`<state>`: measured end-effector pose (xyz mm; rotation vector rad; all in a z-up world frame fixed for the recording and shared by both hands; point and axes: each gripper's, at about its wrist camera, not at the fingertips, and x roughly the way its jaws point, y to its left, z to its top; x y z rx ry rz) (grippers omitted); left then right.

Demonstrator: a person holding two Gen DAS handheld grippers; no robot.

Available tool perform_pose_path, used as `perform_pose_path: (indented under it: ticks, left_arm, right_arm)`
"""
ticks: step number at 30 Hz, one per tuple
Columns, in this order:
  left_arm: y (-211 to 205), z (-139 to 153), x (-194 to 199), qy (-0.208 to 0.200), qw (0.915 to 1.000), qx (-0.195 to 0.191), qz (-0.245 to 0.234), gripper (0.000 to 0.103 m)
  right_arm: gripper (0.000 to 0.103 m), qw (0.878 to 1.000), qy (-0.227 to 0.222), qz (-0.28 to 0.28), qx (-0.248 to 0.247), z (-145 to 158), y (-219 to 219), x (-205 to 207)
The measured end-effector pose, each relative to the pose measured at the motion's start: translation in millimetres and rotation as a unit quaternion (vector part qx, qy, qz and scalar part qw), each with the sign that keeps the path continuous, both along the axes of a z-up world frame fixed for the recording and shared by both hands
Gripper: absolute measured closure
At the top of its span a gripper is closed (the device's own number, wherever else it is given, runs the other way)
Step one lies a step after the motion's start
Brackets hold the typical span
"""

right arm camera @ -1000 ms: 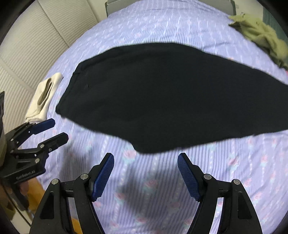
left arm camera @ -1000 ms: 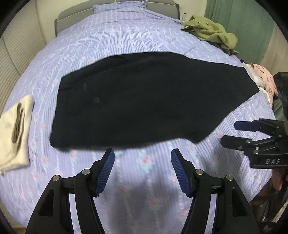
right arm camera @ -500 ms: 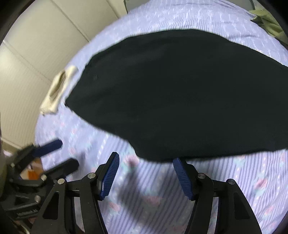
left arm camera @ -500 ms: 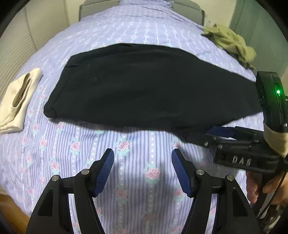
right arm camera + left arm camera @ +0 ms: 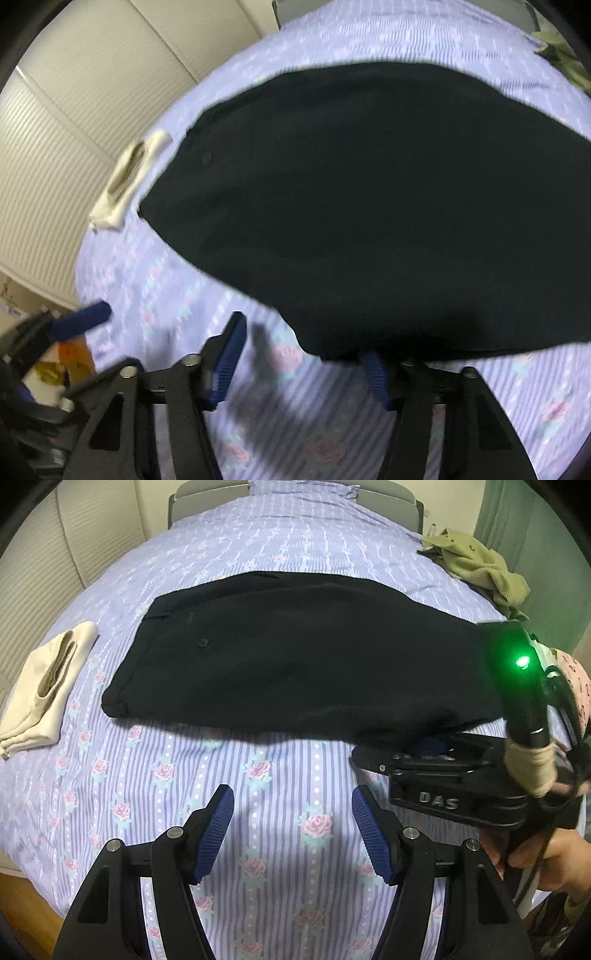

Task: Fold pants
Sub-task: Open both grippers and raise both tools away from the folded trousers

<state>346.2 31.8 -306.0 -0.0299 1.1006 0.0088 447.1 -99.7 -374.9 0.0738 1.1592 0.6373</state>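
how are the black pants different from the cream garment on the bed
The black pants are dark and spread flat across the middle of the bed; the cream garment is pale and folded into a small stack near the bed's edge. The pants cover far more bedspread. Both lie on the floral sheet.

Both wrist cameras look steeply down along their tongs, close above the bed (image 5: 280, 546); both see the black pants (image 5: 295, 657).
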Motion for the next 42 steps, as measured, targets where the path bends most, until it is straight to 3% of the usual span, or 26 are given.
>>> perform_pose_path:
  ticks: [3,5,7,8,11,17,19,20,21,22,24,29,32,42]
  left_arm:
    - [0.2,-0.4,-0.6,0.001,1.0000,0.003,-0.008,0.038]
    - [2.9,2.0,-0.6,-0.001,0.9999,-0.005,-0.012,0.038]
    - [4.4,4.9,-0.4,-0.002,0.9998,-0.009,-0.016,0.038]
    - [5.0,6.6,-0.4,-0.002,0.9998,-0.009,-0.019,0.038]
    - [7.3,14.3,-2.7,-0.008,0.9993,-0.005,-0.035,0.038]
    - [11.4,26.8,0.0,0.005,0.9980,0.008,-0.063,0.038]
    - [10.9,36.6,0.9,0.000,0.9973,0.016,-0.072,0.038]
    - [10.3,42.1,1.6,-0.003,0.9971,0.018,-0.074,0.038]
    - [9.1,48.7,2.7,-0.007,0.9969,0.018,-0.076,0.038]
    - [7.3,56.0,4.6,-0.011,0.9969,0.016,-0.076,0.038]
    - [1.4,70.1,8.2,-0.016,0.9967,0.012,-0.079,0.037]
    - [-39.0,113.1,15.8,-0.048,0.9950,0.005,-0.088,0.023]
    - [-74.3,129.7,23.0,-0.062,0.9932,-0.001,-0.099,0.023]
    - [-236.3,151.8,64.8,-0.103,0.9786,-0.036,-0.175,0.018]
  right_arm:
    - [0.065,1.000,-0.007,-0.011,-0.013,-0.8,0.6,-0.6]
    - [0.068,0.999,-0.032,-0.016,-0.012,13.8,0.4,-2.4]
    - [0.085,0.997,-0.062,-0.008,-0.039,25.1,4.5,-7.6]
    - [0.085,0.996,-0.067,-0.002,-0.058,26.4,8.3,-10.5]
    - [0.089,0.997,-0.048,-0.009,-0.057,27.9,10.3,-18.6]
    - [0.091,0.994,0.015,-0.023,-0.109,5.9,27.1,-24.7]
    - [0.090,0.995,0.033,-0.035,-0.092,14.5,21.0,-31.9]
    - [0.089,0.995,0.029,-0.053,-0.083,25.2,12.0,-39.0]
    - [0.080,0.994,0.025,-0.071,-0.076,36.2,2.6,-45.1]
    - [0.060,0.993,0.018,-0.094,-0.069,51.4,-10.1,-52.1]
    - [0.042,0.990,0.000,-0.131,-0.060,76.5,-33.3,-63.8]
    - [0.036,0.978,-0.049,-0.199,-0.041,138.5,-104.4,-79.6]
    - [0.032,0.971,-0.079,-0.221,-0.046,161.9,-145.6,-75.6]
    - [0.031,0.949,-0.116,-0.288,-0.050,201.2,-305.3,-48.3]
